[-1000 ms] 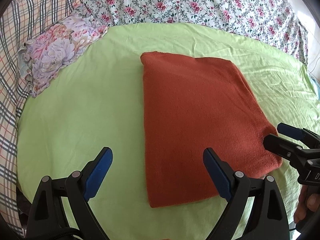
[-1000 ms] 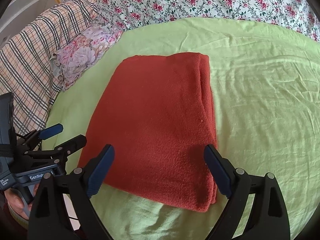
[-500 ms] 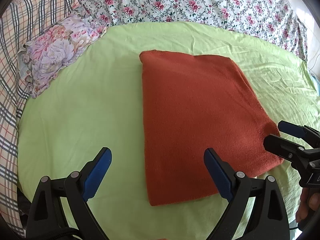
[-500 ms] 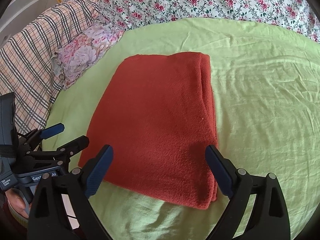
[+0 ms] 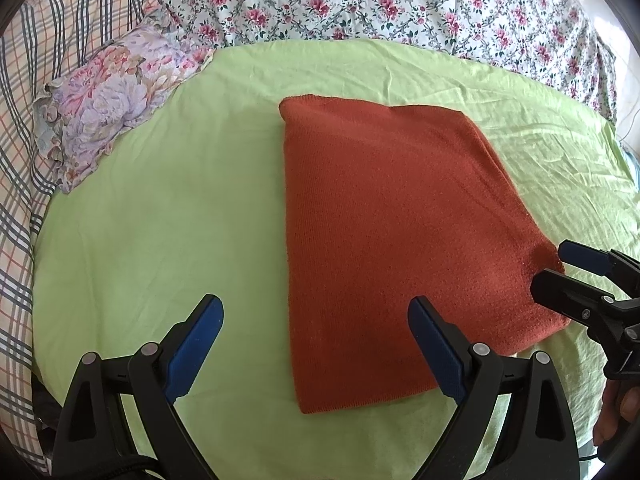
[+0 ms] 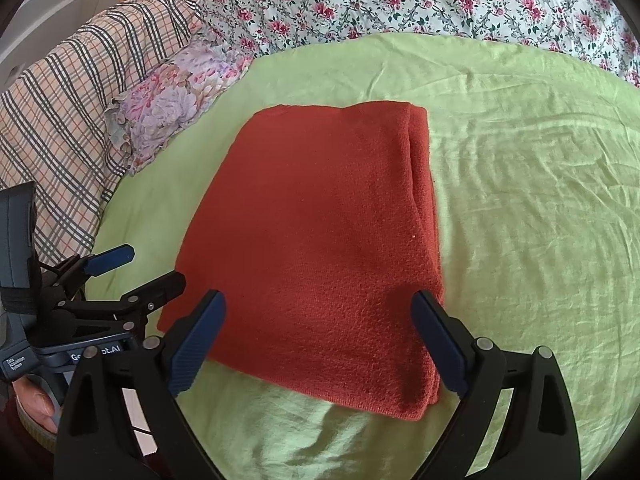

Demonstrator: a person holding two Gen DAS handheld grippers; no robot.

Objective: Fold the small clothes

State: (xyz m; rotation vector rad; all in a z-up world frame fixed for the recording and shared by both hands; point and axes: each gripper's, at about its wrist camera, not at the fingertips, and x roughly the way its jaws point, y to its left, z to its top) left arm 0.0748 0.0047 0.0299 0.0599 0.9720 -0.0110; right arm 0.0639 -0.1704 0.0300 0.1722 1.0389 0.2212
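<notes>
A rust-red knitted garment [image 5: 392, 232] lies folded into a flat rectangle on the light green sheet [image 5: 160, 208]. Seen from the right wrist, the same garment [image 6: 320, 240] shows its stacked layers along the right edge. My left gripper [image 5: 316, 344] is open, hovering over the garment's near left edge with nothing between its fingers. My right gripper [image 6: 318, 340] is open too, above the garment's near edge. The right gripper [image 5: 560, 268] shows at the garment's right corner in the left wrist view, and the left gripper [image 6: 132, 272] appears at the near left corner in the right wrist view.
A pastel floral pillow [image 5: 108, 100] lies at the back left. A plaid blanket [image 6: 60, 112] borders the left side, and a rose-print cover [image 5: 380, 4] runs across the back. A hand [image 5: 616, 412] holds the right tool. The green sheet extends to the right.
Both grippers have drawn back slightly toward me; the garment sits a little farther from them. Both stay open and the garment has not moved.
</notes>
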